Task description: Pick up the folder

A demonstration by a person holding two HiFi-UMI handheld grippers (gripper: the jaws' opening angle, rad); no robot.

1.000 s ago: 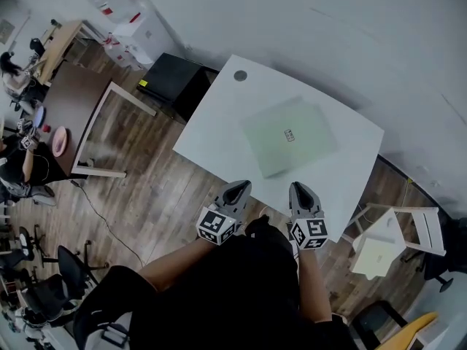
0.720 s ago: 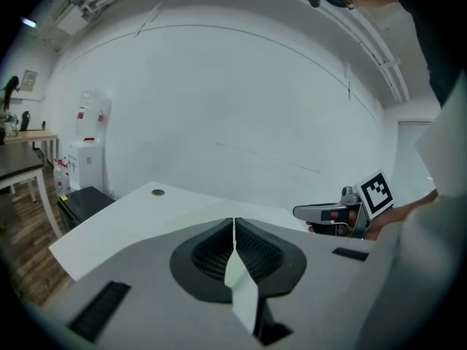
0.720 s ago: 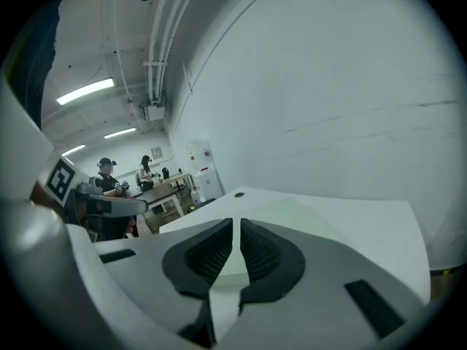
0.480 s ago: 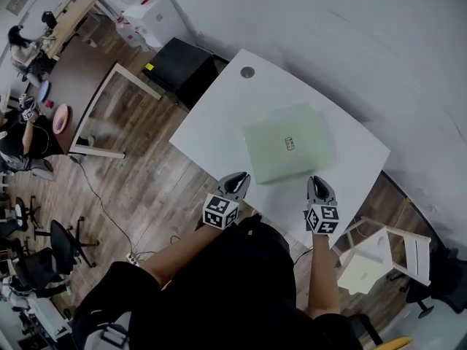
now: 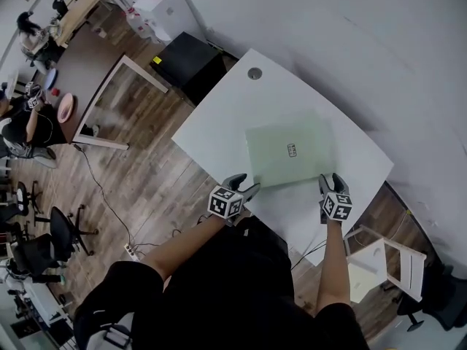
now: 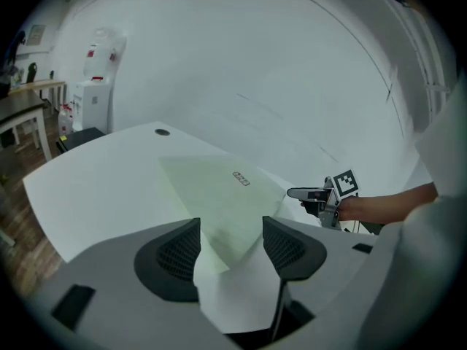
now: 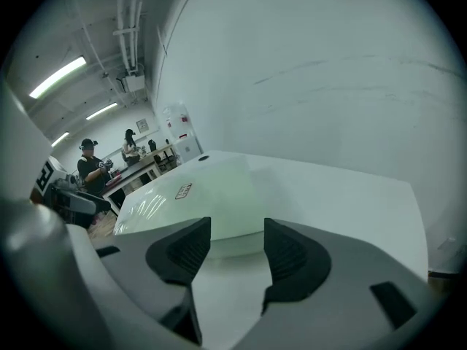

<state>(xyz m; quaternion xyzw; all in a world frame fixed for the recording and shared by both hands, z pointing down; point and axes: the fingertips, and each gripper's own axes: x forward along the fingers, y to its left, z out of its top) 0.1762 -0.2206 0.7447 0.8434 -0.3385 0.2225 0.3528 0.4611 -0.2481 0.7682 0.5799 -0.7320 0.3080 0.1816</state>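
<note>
A pale green folder (image 5: 290, 152) lies flat on the white table (image 5: 219, 115). My left gripper (image 5: 246, 187) is at the folder's near left corner, and its jaws are opening. In the left gripper view that corner (image 6: 219, 195) shows in the gap of the gripper (image 6: 230, 232), with the pads clear of it. My right gripper (image 5: 332, 183) is at the near right corner, jaws also opening. In the right gripper view the folder's edge (image 7: 197, 199) lies just ahead of the gripper (image 7: 237, 232), and nothing is clamped.
A round cable grommet (image 5: 254, 73) sits at the table's far corner. A black cabinet (image 5: 188, 64) stands beside the table on the left. A white chair (image 5: 379, 261) stands at the lower right. The wall runs close behind the table.
Both grippers have moved forward and down from the table's near edge to the folder's near corners. Their jaws, shut before, now stand apart.
</note>
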